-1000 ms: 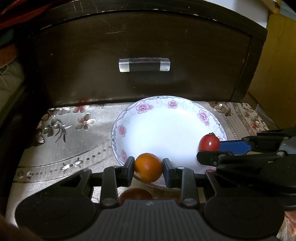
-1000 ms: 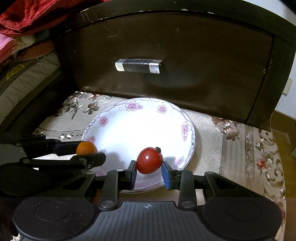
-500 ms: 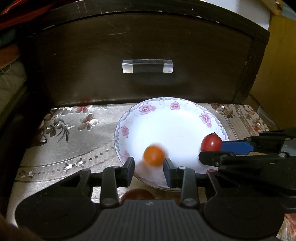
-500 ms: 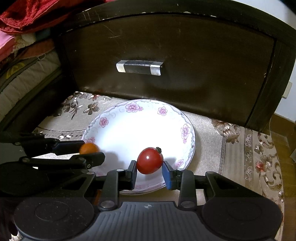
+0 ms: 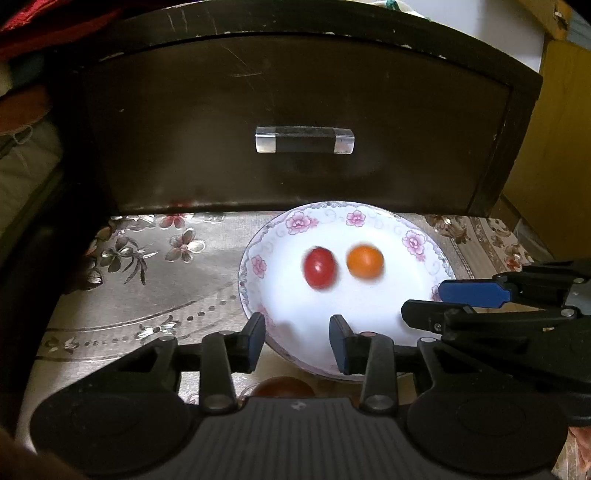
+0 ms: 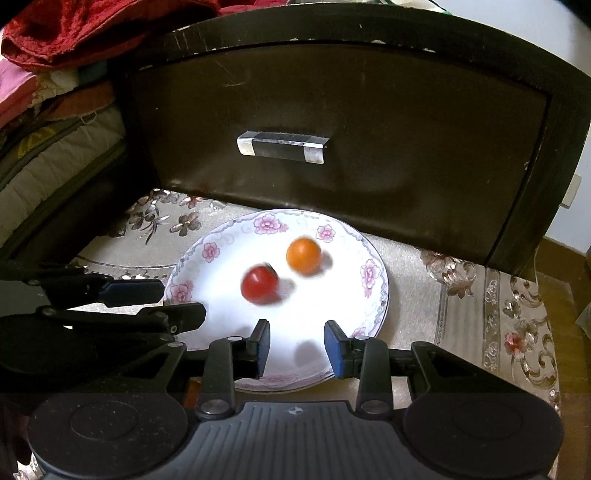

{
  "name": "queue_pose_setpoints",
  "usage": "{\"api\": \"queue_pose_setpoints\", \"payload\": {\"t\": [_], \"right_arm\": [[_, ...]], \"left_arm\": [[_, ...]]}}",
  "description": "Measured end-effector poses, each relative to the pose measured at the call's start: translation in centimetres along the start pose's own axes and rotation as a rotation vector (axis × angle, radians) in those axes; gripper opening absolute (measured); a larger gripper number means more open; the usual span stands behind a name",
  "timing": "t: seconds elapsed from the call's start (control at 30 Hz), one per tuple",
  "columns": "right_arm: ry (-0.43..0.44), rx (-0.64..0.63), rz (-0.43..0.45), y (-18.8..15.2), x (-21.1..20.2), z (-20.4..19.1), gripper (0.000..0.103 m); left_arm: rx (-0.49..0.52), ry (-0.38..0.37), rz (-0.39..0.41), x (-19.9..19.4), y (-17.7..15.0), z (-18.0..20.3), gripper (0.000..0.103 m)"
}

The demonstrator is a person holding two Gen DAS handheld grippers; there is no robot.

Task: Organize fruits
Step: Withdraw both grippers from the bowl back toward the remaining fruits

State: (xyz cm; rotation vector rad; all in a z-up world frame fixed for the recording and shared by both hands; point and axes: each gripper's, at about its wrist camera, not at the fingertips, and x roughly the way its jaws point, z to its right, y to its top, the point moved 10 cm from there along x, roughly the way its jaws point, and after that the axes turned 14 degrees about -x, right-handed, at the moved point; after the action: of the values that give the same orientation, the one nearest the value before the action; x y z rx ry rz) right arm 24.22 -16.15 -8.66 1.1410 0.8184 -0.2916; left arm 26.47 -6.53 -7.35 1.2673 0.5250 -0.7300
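Observation:
A red cherry tomato (image 5: 319, 272) and an orange one (image 5: 365, 261) lie motion-blurred in the middle of a white floral plate (image 5: 413, 240). My left gripper (image 5: 297, 341) is open and empty over the plate's near rim. My right gripper (image 6: 297, 347) is open and empty over the near rim too; it also shows in the left wrist view (image 5: 436, 299). In the right wrist view the red tomato (image 6: 259, 285) and the orange one (image 6: 303, 255) sit on the plate (image 6: 373, 273), and the left gripper (image 6: 162, 299) shows at the left. Another reddish fruit (image 5: 282, 386) lies partly hidden under the left gripper.
A dark wooden drawer front (image 5: 295, 110) with a clear handle (image 5: 304, 139) stands right behind the plate. A floral cloth (image 5: 147, 280) covers the surface. Folded bedding and a red cloth (image 6: 74, 33) lie at the left.
Both grippers have opened and let go. The orange tomato, then the red one, dropped onto the plate and rolled to its middle. Both grippers drew back a little.

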Motion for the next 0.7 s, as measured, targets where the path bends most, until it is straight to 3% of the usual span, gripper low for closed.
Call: {"api": "queue_pose_setpoints", "payload": {"t": [0.7], "right_arm": [[-0.023, -0.043, 0.016, 0.2, -0.9, -0.7, 0.032]], "left_arm": [[-0.002, -0.006, 0.013, -1.2, 0.2, -0.2, 0.044]]}}
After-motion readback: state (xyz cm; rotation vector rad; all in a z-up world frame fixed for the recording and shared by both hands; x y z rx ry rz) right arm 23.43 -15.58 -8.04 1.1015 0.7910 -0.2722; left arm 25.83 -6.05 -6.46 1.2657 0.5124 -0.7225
